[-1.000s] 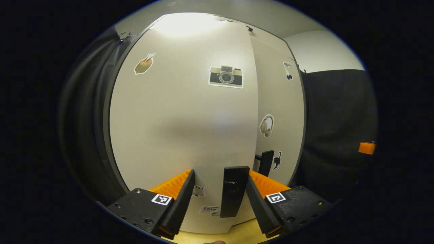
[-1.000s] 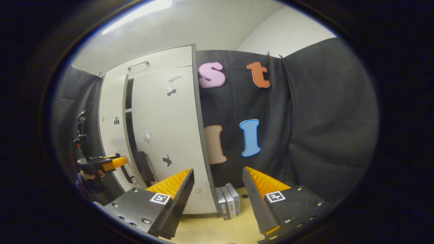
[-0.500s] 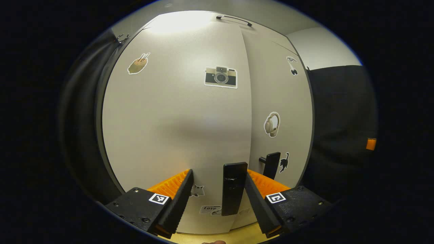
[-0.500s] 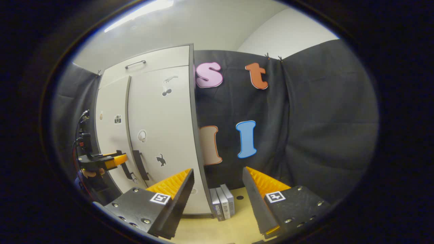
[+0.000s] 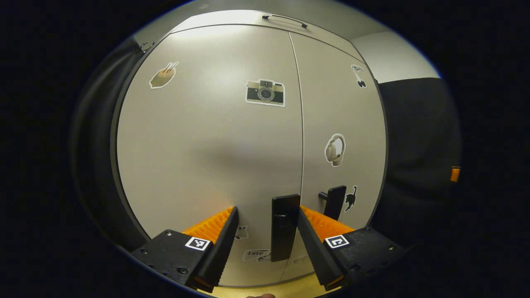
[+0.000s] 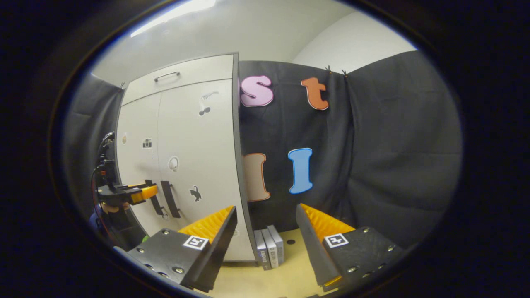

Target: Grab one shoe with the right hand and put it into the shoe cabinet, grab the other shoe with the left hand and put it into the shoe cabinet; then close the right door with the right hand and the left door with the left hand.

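In the left gripper view, the left gripper (image 5: 265,244) sits close against the shoe cabinet (image 5: 198,136), its ridged wedge-shaped fingers spread apart and pressing on nothing. Between them stands the left door handle (image 5: 285,227), a flat dark bar with its long axis upright. It lies just beside the inner face of the right-hand finger, though I cannot tell whether they touch. The left door (image 5: 215,145) is a smooth, matte pale panel with a faint sheen near its top, and it carries a camera sticker (image 5: 265,92). Its edge meets the right door (image 5: 337,124) along a thin vertical seam, so both doors appear flush and shut. The right door bears a headphone sticker (image 5: 335,150) and its own upright dark handle (image 5: 334,202). No shoes are visible outside.

In the right gripper view, the left gripper (image 6: 138,192) appears far to the left, at the handles of the tall, flat-fronted cabinet (image 6: 190,140). The right gripper (image 6: 265,244) hangs well apart from the cabinet, its fingers splayed and empty. Beyond them a few slim grey books (image 6: 270,250) stand upright against the cabinet's side on the light wooden floor (image 6: 265,277). Rumpled black cloth (image 6: 393,157) hangs to the right.
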{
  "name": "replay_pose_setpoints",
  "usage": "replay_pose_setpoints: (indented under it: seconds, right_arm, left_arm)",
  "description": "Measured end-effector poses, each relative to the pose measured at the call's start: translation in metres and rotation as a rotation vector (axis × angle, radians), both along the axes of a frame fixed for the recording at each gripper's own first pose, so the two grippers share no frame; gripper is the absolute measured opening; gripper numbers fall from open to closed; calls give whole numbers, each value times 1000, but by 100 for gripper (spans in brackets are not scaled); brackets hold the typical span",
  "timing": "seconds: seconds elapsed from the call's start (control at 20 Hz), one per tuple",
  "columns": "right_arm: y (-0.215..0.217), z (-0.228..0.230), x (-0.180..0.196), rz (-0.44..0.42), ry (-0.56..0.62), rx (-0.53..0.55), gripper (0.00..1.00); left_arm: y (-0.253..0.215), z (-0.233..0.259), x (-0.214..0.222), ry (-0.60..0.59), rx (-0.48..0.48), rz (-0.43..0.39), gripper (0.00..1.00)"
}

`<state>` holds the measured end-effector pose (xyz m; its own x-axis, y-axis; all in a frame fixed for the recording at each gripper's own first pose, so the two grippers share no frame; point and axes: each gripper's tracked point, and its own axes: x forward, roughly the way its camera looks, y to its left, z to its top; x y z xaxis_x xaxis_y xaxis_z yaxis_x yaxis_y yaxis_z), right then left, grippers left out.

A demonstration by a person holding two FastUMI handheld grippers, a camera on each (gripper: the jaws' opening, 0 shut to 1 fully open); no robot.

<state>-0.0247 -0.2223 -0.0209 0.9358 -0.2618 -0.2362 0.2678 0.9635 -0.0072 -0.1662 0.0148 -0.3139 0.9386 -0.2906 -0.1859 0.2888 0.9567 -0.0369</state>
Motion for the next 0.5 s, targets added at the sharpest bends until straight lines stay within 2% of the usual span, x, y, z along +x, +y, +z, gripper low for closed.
replay_pose_setpoints:
  seconds: [0.1,0.2,0.5]
  right_arm:
    - [6,1,2,14,3,-3,84]
    - [14,5,3,30,-4,-6,87]
    - [49,46,17,91,-71,-17,86]
  left_arm:
    - [0,2,-5,18,8,1,86]
    - [0,16,-16,-8,17,-9,87]
    - [14,99,-99,-86,48,-21,86]
